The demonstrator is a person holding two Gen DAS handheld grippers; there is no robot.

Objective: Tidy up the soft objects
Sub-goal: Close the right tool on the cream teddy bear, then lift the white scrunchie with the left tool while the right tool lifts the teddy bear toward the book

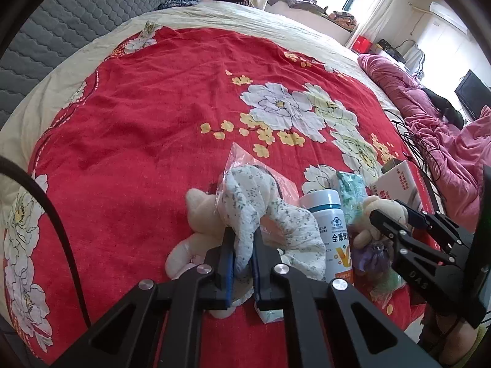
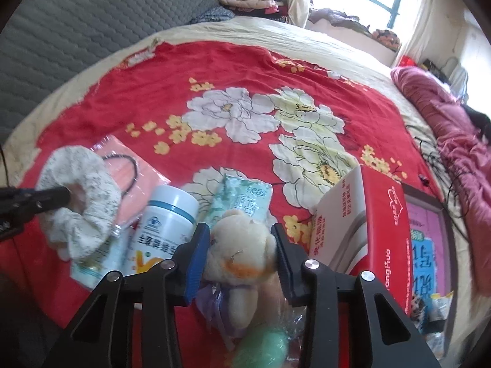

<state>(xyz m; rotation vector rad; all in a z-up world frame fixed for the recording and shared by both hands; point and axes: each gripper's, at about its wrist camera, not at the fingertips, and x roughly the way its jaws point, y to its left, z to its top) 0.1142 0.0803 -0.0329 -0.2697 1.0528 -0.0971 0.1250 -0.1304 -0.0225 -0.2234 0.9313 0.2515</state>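
On the red flowered bedspread (image 1: 138,122) my left gripper (image 1: 242,245) is shut on a white floral scrunchie (image 1: 260,211), its blue pads pinching the ruffled cloth. The same scrunchie (image 2: 79,184) shows at the left of the right wrist view, with the left gripper's finger through its ring. A cream plush toy (image 1: 199,220) lies just behind and left of it. My right gripper (image 2: 242,242) is shut on a small cream teddy bear (image 2: 242,245), with both pads pressed against its head. The bear (image 1: 380,211) and the right gripper (image 1: 396,214) appear at the right of the left wrist view.
A white supplement bottle (image 2: 165,224), a green tissue pack (image 2: 242,199), a pink packet (image 2: 135,168) and a red-and-white box (image 2: 368,224) crowd the near bedspread (image 2: 245,70). Black cables (image 1: 414,144) and a pink quilt (image 1: 445,153) lie at the right. A grey padded headboard (image 1: 61,30) stands behind.
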